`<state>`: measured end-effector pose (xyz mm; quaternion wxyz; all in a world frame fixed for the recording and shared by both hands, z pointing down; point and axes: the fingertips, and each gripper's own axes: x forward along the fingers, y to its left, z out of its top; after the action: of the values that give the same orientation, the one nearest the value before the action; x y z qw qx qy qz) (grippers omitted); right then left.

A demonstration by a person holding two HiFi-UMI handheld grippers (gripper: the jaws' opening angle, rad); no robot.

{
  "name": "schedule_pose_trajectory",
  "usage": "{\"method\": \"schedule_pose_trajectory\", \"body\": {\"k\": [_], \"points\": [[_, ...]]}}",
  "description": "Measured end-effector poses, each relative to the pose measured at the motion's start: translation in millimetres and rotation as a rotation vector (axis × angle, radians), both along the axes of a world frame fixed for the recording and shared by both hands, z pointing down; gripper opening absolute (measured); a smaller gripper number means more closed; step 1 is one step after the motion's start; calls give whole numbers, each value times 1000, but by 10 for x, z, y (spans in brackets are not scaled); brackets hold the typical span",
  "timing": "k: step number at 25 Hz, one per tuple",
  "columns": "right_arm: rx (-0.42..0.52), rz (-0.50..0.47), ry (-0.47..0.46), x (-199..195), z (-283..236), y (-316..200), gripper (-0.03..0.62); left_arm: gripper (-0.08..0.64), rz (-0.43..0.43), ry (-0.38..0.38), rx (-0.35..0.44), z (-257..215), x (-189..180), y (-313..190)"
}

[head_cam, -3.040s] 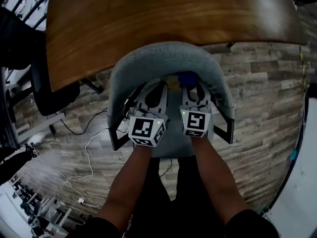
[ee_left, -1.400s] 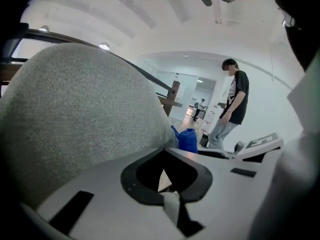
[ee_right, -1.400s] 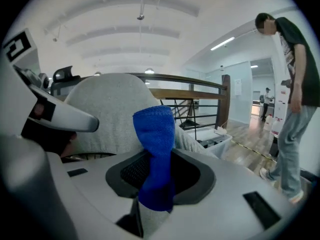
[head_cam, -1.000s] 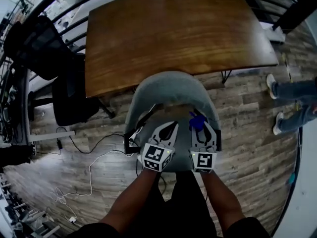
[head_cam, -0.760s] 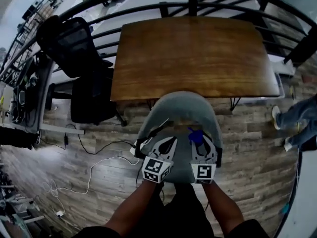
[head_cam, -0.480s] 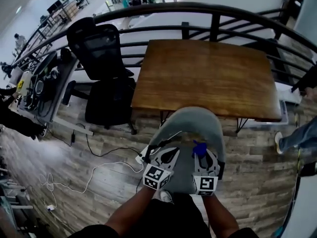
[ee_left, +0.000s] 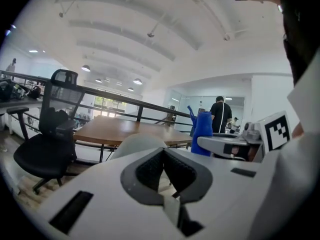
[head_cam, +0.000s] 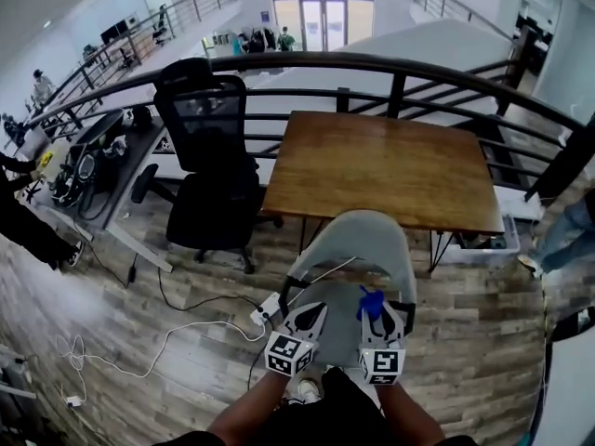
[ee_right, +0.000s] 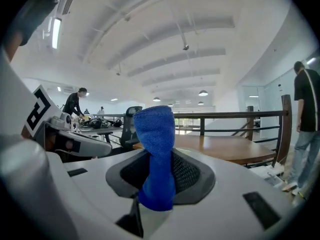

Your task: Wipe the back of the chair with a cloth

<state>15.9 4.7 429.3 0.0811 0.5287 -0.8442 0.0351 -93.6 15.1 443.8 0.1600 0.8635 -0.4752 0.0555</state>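
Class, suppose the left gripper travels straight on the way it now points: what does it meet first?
Most likely the grey chair back, which rises just beyond the left gripper; the wooden table lies farther behind it, though depth is hard to judge.

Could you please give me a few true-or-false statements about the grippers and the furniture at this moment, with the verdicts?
1. The right gripper is closed on a blue cloth. True.
2. The left gripper holds a second cloth. False: its jaws are together with nothing between them.
3. The wooden table stands beyond the grey chair, as the head view shows it. True.
4. The black office chair stands to the right of the table. False: in the head view it is to the table's left.
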Motion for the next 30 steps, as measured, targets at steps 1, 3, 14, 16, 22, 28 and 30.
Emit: {"method": "schedule_pose_trajectory", "body": {"k": [1,3,14,16,22,28,30], "points": [[8,-10,5,-18,-60,131,117,-2,-9,4,10,-50,-17,106],[20,-25,9,-45,-156,387,117,-2,-25,15,29,-157,-43,315],[72,-39,-7,-9,-570,1221,117,-2,21,43,102,-627,128,1210],[79,-46,-14,16,-606,1278,117,-2,30,39,106,-642,180,1320],[88,-97,-51,138,-656,1394,117,-2,15,15,98,-601,412,1529],[92,-135,-47,429,-755,1534,116,-2,-43,14,134,-799,644,1605],[93,-144,-42,568,-796,1597,115,-2,-58,20,136,-838,769,1686]]}}
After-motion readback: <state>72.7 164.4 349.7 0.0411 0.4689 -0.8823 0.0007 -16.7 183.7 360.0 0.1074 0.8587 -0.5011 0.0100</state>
